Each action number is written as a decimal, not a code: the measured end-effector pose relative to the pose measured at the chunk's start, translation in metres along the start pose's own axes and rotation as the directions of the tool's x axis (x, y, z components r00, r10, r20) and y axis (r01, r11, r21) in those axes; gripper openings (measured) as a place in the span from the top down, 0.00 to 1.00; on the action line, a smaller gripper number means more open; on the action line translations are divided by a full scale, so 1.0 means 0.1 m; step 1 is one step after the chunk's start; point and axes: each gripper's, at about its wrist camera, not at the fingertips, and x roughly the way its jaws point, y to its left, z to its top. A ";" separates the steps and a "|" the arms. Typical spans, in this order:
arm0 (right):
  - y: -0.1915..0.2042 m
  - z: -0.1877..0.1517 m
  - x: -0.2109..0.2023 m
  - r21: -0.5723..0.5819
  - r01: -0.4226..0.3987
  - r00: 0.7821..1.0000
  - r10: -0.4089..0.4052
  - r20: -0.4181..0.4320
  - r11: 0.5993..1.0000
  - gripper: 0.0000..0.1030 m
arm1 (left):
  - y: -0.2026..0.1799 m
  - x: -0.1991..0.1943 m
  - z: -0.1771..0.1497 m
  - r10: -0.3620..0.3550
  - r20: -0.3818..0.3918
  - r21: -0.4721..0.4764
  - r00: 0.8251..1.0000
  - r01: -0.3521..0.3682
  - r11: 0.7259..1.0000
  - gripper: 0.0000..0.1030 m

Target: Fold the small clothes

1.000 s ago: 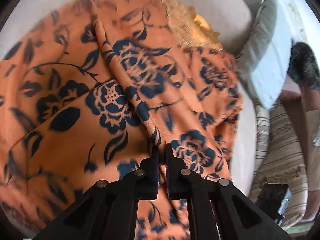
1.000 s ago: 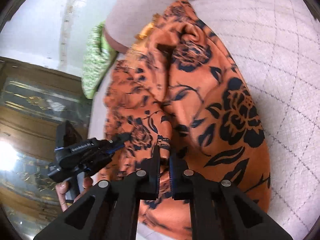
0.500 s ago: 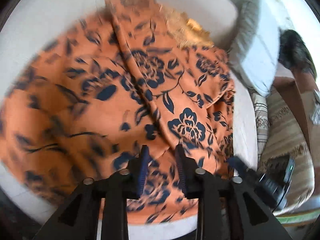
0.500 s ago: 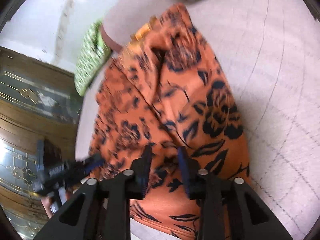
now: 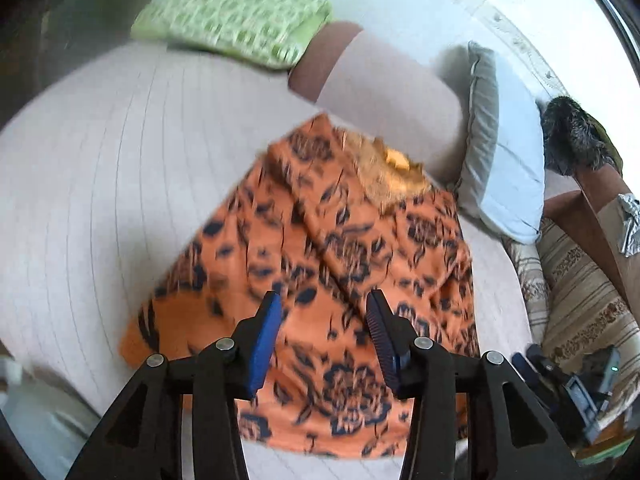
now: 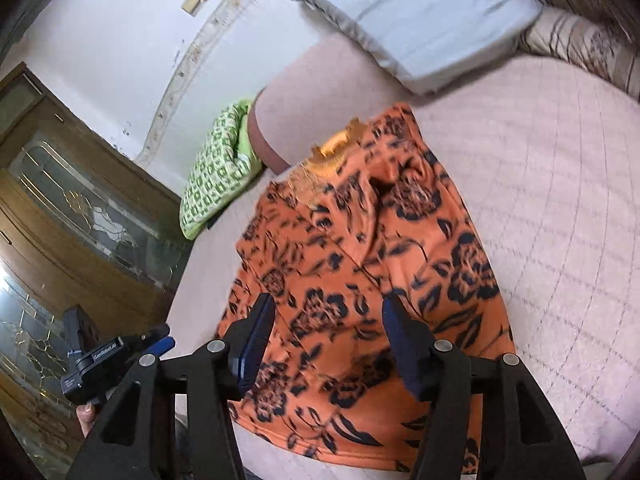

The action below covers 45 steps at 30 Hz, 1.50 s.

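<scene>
Pale quilted bed (image 5: 100,184): orange, dark-flowered garment (image 5: 340,264) lies folded near its front edge; my left gripper (image 5: 324,312) and right gripper (image 6: 328,316) hover above, jaws wide, empty.

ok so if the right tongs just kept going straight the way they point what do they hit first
Most likely the orange floral garment. The right tongs are open and empty, pointing down at its middle, where it lies spread on the quilted bed. Depth is unclear, but nothing else shows in that line.
</scene>
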 end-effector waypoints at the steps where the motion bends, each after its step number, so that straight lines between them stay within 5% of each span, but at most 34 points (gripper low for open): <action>1: 0.06 0.07 0.00 -0.010 0.012 1.000 -0.011 0.004 1.000 0.43 | -0.05 0.01 0.09 0.009 0.006 0.012 1.000 -0.009 1.000 0.57; 5: 0.25 0.42 0.10 -0.046 0.009 0.999 -0.011 -0.046 0.999 0.43 | -0.23 0.25 0.51 0.014 0.001 0.062 1.000 -0.014 0.998 0.56; 10: 0.25 1.01 0.45 -0.108 0.100 0.993 -0.106 -0.043 0.989 0.38 | -0.21 0.89 1.13 0.018 -0.045 0.051 0.999 -0.016 0.999 0.51; 18: -0.32 1.79 1.66 -0.046 0.158 0.961 -0.164 -0.221 0.986 0.38 | 0.11 2.13 1.92 0.023 -0.176 -0.004 0.984 -0.024 1.000 0.51; 22: -0.64 2.06 2.06 0.054 0.135 0.965 -0.119 -0.235 0.989 0.38 | 0.20 2.66 2.32 0.027 -0.204 -0.029 0.979 -0.033 0.999 0.50; 31: -1.03 2.49 2.72 0.075 0.245 0.943 -0.220 -0.251 0.966 0.38 | 0.21 3.82 2.66 -0.011 -0.307 -0.060 0.952 -0.008 0.998 0.51; 32: -1.05 2.50 2.79 0.073 0.252 0.939 -0.226 -0.258 0.965 0.39 | 0.20 3.91 2.66 -0.019 -0.318 -0.062 0.948 -0.001 0.998 0.62; 33: -1.05 2.52 2.84 0.065 0.261 0.935 -0.236 -0.263 0.963 0.43 | 0.19 3.97 2.64 -0.019 -0.328 -0.064 0.945 -0.002 0.998 0.77; 35: -1.03 2.55 2.91 0.048 0.281 0.928 -0.259 -0.267 0.958 0.49 | 0.20 4.07 2.61 -0.002 -0.340 -0.076 0.940 -0.026 0.997 0.81; 39: -0.99 2.61 2.91 0.014 0.297 0.923 -0.283 -0.259 0.955 0.84 | 0.26 4.06 2.69 -0.044 -0.330 -0.106 0.943 0.009 0.994 0.91; 45: -0.78 2.65 2.38 -0.002 0.182 0.972 -0.180 -0.152 0.983 0.87 | 0.20 3.53 2.78 -0.067 -0.201 -0.015 0.977 0.066 0.998 0.93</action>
